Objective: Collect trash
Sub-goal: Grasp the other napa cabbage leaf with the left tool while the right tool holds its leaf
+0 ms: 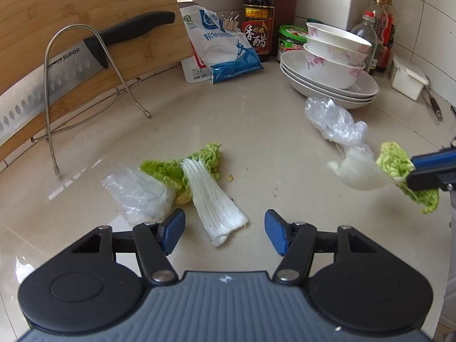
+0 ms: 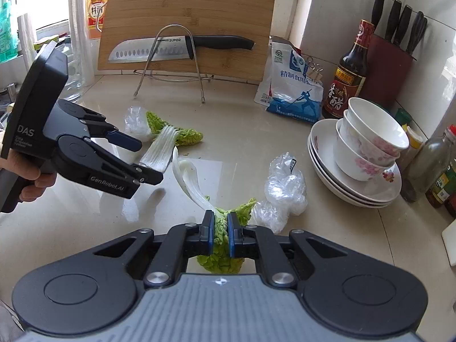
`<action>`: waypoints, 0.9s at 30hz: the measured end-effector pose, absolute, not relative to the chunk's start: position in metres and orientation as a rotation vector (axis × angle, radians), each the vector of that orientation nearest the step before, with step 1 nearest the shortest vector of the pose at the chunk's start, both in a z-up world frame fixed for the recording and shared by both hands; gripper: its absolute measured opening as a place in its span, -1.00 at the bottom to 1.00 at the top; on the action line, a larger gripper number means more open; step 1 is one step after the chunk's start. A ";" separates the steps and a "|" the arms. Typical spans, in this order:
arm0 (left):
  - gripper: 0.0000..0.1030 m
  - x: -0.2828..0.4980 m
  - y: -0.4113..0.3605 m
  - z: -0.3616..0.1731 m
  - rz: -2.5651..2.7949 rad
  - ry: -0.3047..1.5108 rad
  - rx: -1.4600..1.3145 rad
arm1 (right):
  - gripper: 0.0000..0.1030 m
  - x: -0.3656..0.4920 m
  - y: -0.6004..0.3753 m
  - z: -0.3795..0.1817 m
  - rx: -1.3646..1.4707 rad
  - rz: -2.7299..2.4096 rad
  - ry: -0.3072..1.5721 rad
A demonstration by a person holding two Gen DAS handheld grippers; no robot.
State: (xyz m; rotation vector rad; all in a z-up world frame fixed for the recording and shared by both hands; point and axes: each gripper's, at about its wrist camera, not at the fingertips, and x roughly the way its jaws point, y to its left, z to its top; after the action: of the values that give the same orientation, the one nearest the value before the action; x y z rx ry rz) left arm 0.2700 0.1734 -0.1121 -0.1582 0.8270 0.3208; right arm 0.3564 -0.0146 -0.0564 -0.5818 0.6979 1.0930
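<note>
My right gripper has its fingers clamped on a cabbage leaf, pinching the green frilly part while the white stem curls up and away above the counter. My left gripper hangs with its fingers spread wide, nothing between them, just over a second cabbage leaf lying flat on the counter (its white stalk points toward me). A crumpled clear plastic bag touches that leaf's left side. Another wad of plastic wrap sits near the stacked bowls and plates. A knife rests against the cutting board.
</note>
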 end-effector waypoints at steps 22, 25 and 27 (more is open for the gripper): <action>-0.97 0.269 0.181 -0.095 0.324 0.794 -0.160 | -0.77 0.345 -0.032 -0.056 -0.551 1.053 0.699; -0.98 0.260 0.176 -0.088 0.300 0.797 -0.158 | -0.77 0.340 -0.036 -0.053 -0.549 1.052 0.689; -0.98 0.254 0.173 -0.084 0.287 0.799 -0.154 | -0.77 0.336 -0.039 -0.051 -0.547 1.051 0.683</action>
State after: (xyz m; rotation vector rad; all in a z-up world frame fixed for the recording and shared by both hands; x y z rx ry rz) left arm 0.2537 0.1733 -0.0840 -0.1540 0.7988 0.2873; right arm 0.3360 -0.0390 -0.0507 -0.5473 0.6828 1.0513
